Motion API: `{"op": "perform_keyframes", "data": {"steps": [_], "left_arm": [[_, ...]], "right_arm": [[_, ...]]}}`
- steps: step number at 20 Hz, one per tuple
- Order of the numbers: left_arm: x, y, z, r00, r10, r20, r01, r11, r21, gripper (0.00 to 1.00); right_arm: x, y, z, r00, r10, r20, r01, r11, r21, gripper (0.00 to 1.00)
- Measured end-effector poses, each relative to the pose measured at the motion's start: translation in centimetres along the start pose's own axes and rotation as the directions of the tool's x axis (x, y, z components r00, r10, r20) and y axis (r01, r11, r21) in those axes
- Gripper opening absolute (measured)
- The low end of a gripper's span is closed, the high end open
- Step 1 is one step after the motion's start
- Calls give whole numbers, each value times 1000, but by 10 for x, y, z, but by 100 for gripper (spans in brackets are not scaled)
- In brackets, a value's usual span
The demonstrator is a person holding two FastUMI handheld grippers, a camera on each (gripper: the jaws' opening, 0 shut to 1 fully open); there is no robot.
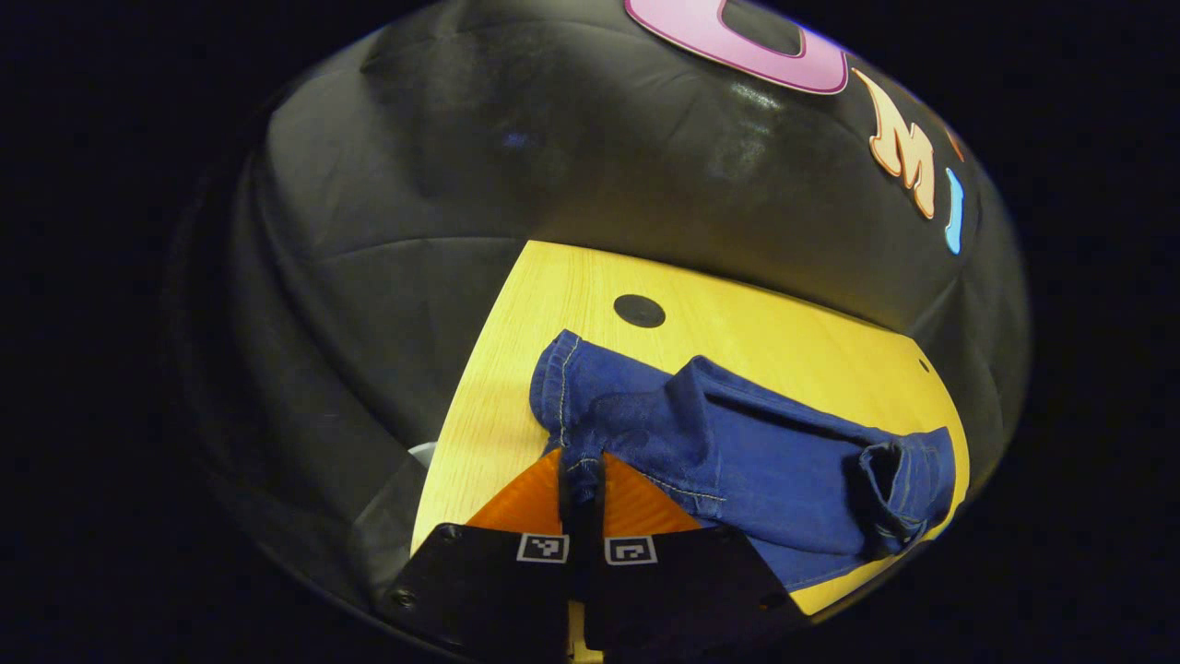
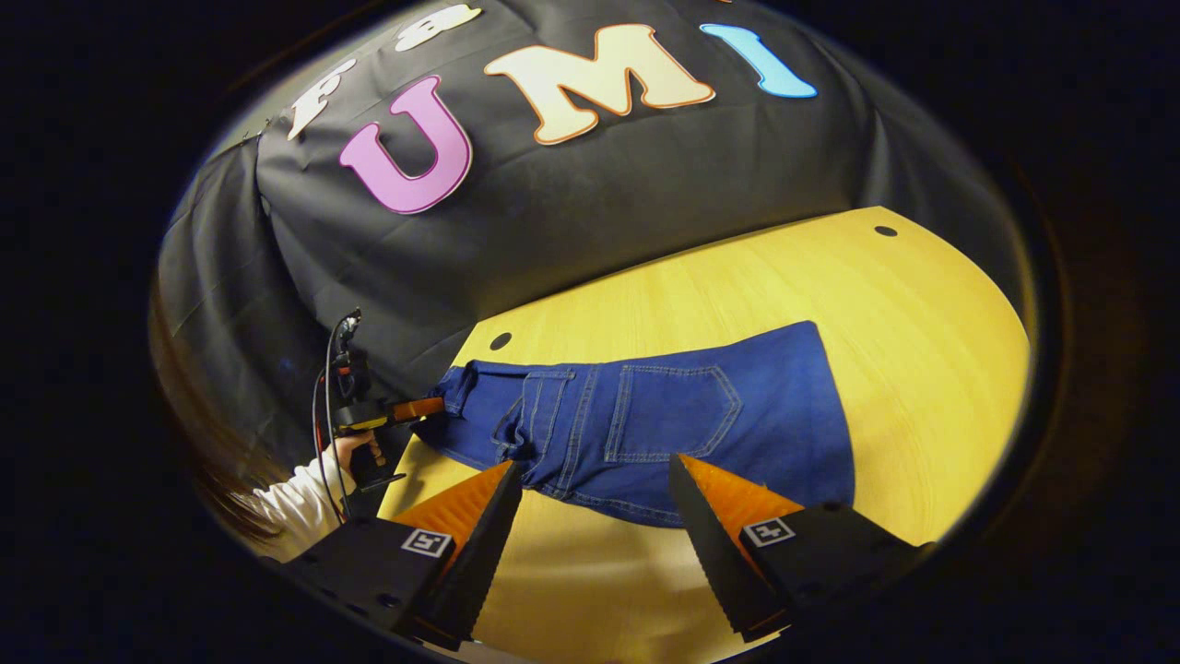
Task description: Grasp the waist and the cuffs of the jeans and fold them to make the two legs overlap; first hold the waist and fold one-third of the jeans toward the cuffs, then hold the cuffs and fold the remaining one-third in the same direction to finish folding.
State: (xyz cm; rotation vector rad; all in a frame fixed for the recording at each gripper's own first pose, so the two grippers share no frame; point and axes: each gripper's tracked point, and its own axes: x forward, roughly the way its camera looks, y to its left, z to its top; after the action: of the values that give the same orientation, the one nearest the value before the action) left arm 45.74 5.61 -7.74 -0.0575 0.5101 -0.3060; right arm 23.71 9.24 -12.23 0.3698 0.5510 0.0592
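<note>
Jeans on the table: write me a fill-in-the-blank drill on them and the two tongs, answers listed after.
1. The left tongs are ____ on an edge of the jeans.
2. The right tongs hover with their fingers ____, holding nothing.
3. The jeans lie on a ____ table.
4. In the right gripper view, a hand in a ____ sleeve holds the other tongs.

Answers: shut; open; wooden; white
</note>
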Motion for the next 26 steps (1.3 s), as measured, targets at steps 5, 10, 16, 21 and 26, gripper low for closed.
{"op": "perform_keyframes", "data": {"steps": [5, 10, 16, 21, 26], "left_arm": [[-35, -50, 35, 998, -41, 54, 42, 999, -20, 0], [-87, -143, 74, 981, -121, 154, 121, 993, 10, 0], [-139, -283, 93, 955, -165, 245, 148, 985, 86, 0], [-135, -380, 40, 965, -154, 215, 106, 970, 218, 0], [-98, -425, -78, 990, -103, 93, 64, 934, 351, 0]], "right_arm": [[-28, -37, 34, 996, -45, 72, 43, 999, 17, 92], [-54, -87, 63, 992, -50, 115, 49, 999, 13, 98], [-75, -158, 76, 999, 28, 45, -25, 998, -56, 98], [-88, -215, 91, 998, 55, 36, -51, 993, -107, 98], [-94, -251, 89, 998, 53, 22, -50, 993, -110, 98]]}}
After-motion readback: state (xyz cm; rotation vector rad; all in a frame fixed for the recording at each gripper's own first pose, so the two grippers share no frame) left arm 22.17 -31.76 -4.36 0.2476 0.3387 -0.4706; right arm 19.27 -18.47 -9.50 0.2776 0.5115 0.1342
